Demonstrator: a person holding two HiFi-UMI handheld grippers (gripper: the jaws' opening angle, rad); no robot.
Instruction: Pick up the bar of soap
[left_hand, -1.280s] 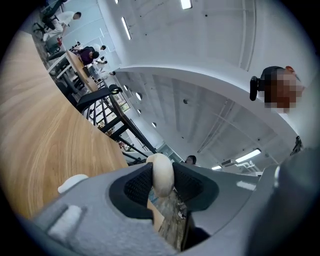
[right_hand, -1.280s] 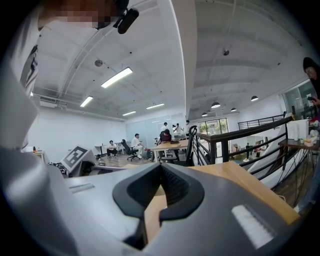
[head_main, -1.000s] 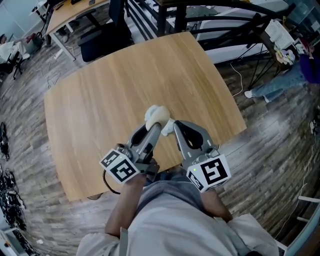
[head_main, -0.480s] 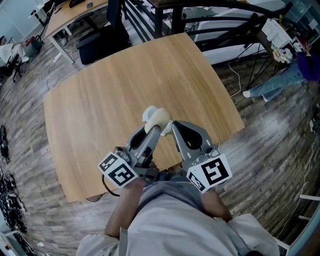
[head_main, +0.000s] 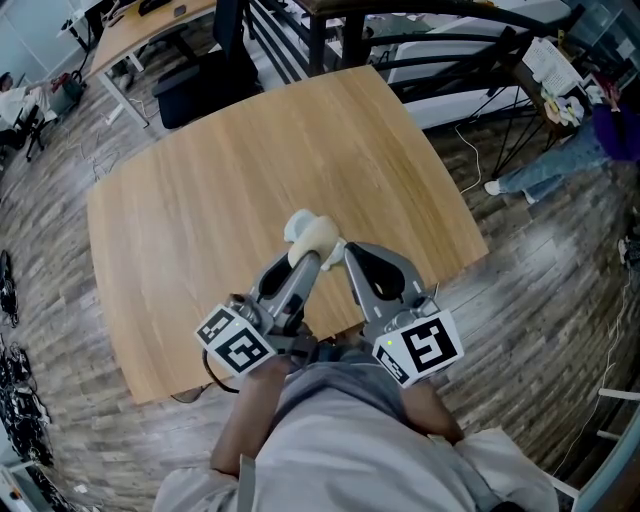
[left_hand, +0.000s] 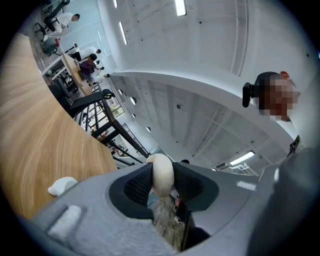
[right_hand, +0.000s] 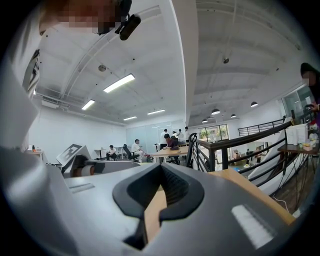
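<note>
One second on and almost nothing has moved: your left gripper (head_main: 307, 252) has drifted a hair toward you and then settled, and over the last half of that second the head view shows no change at all. That stillness reads well for the task. The bar of soap (head_main: 312, 234) is in the grip and not slipping, so the pick looks essentially done, with only a steady hold left. Look along the left gripper's own view: the pale oval bar stands on edge between the dark ribbed pads (left_hand: 136, 186). Both pads press its flat sides, the jaws stand fairly wide around it, and its rounded end pokes out past the tips. Nothing of the desk (head_main: 200, 210) touches it there (floor planks show under the bar, so I judge it lifted clear, though how high I can't say). From above, the soap hangs over the desk close to its near edge, about midway along. Your right gripper (head_main: 347, 254) hangs just beside it on the right, tips together with nothing between them, taking no part in the hold.
</note>
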